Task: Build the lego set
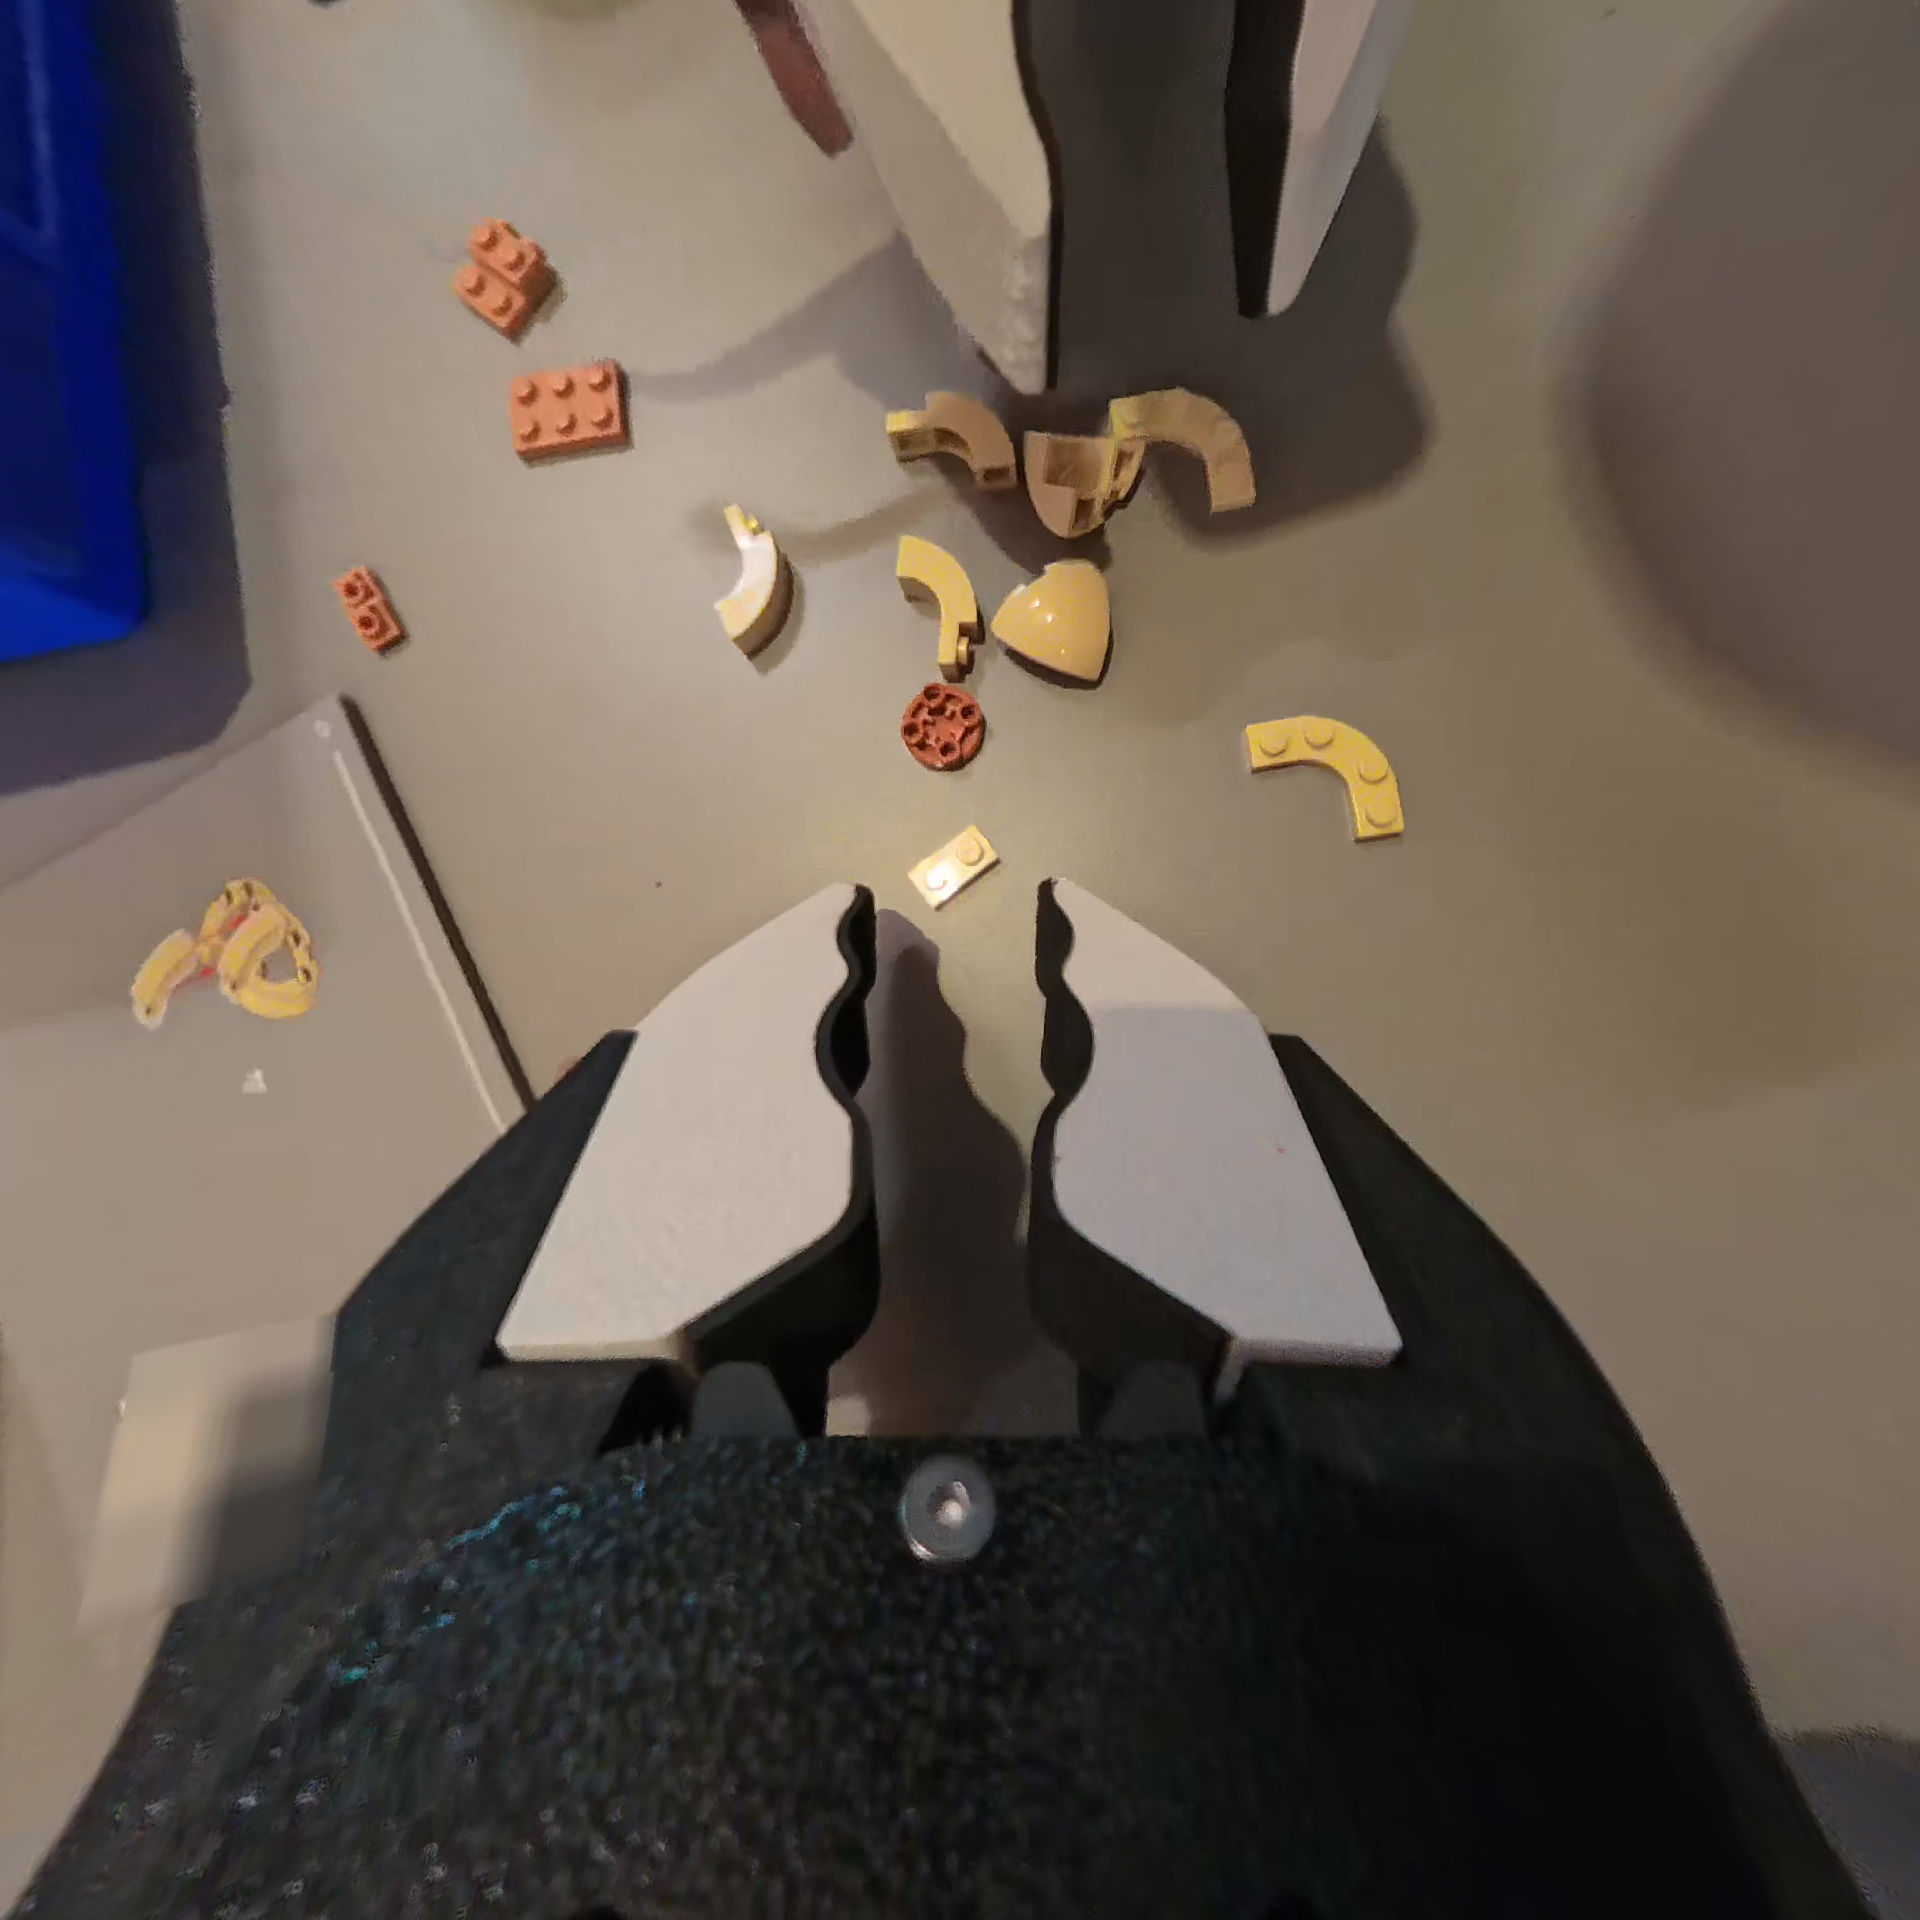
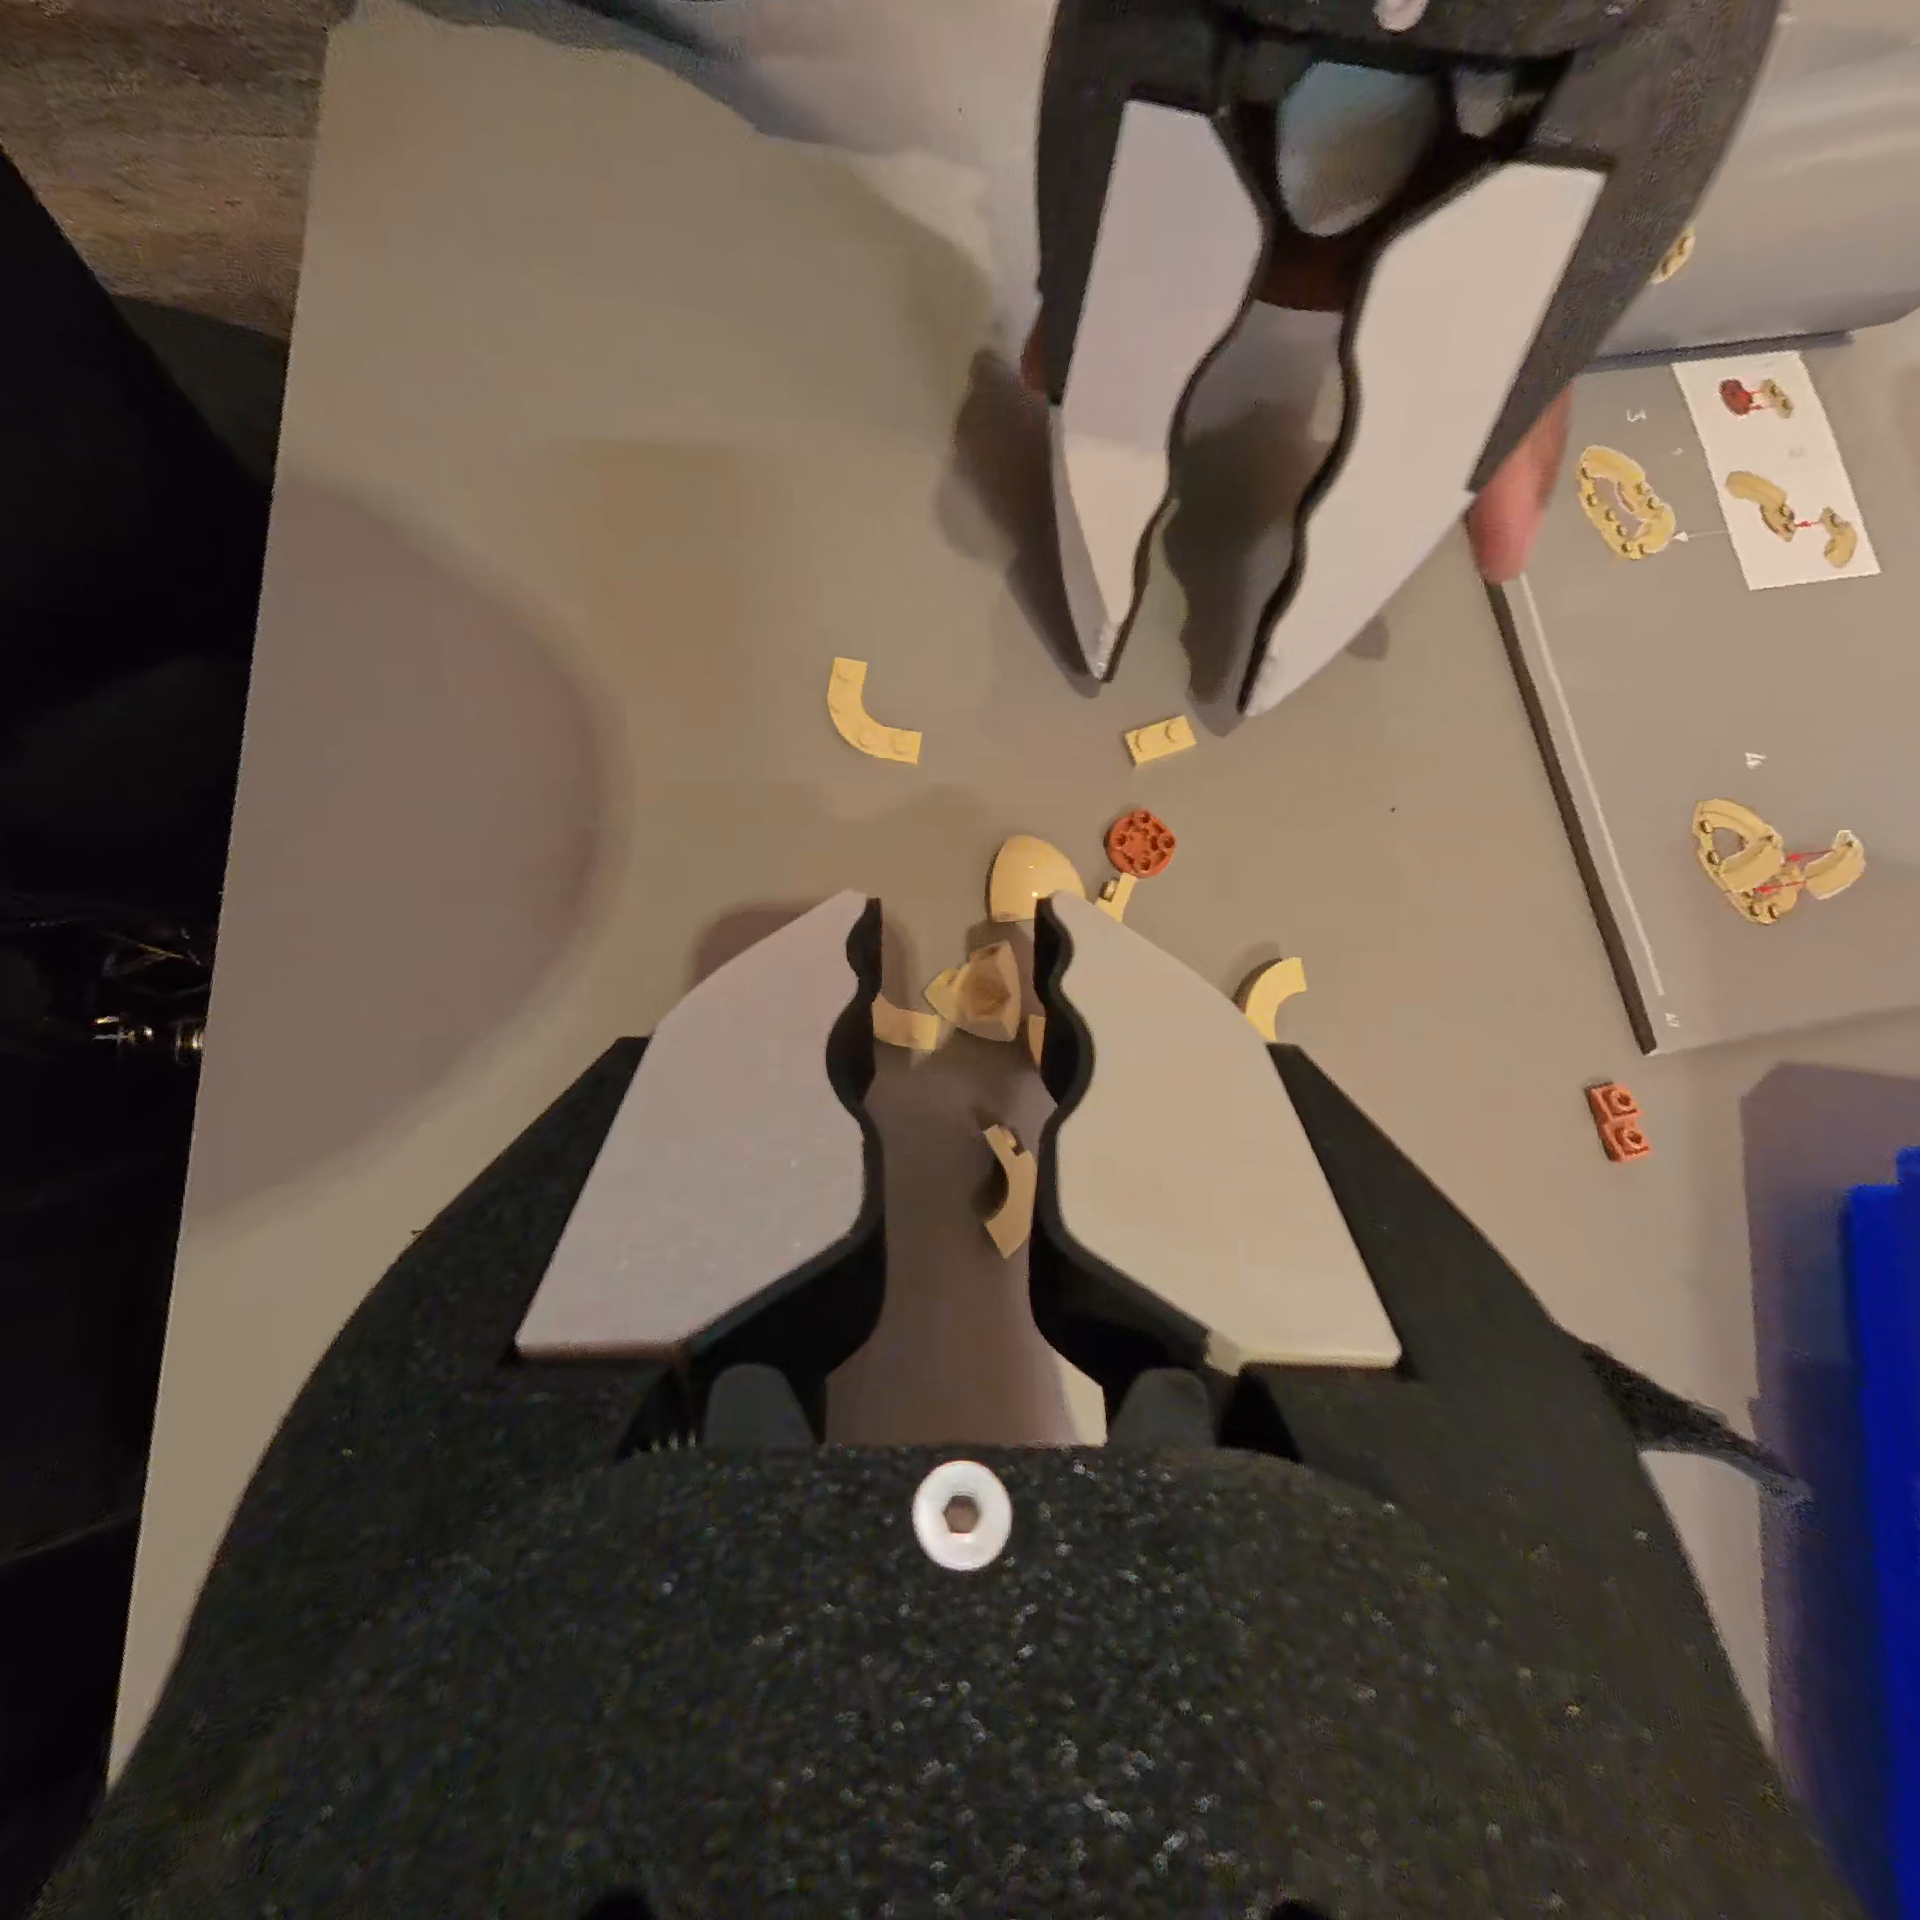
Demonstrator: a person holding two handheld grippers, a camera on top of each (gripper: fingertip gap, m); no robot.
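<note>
Loose lego pieces lie on a grey table (image 1: 1558,1039). My left gripper (image 1: 956,894) is open and empty, just short of a small tan two-stud plate (image 1: 954,864). Beyond it lie a red-brown round piece (image 1: 943,725), a tan dome (image 1: 1051,621), a curved tan plate (image 1: 1335,771) and several tan arch pieces (image 1: 951,436). My right gripper (image 2: 956,914) is open and empty, low over a cluster of tan arches (image 2: 977,997). The two-stud plate (image 2: 1160,740) and round piece (image 2: 1141,842) show in the right wrist view too, with the left gripper (image 2: 1169,686) opposite.
Orange-brown bricks (image 1: 566,407) lie at the far left, a small one (image 1: 369,608) nearer. An instruction booklet (image 2: 1714,727) lies open beside the pieces. A blue bin (image 1: 73,312) stands at the table's side. A fingertip (image 2: 1512,499) shows behind the left gripper. The grippers' ends are close to 8 cm from one another. About 4 cm separates my left fingertips from the red-brown round piece (image 1: 943,725). My right wrist view (image 2: 1136,843) looks at it from another angle.
</note>
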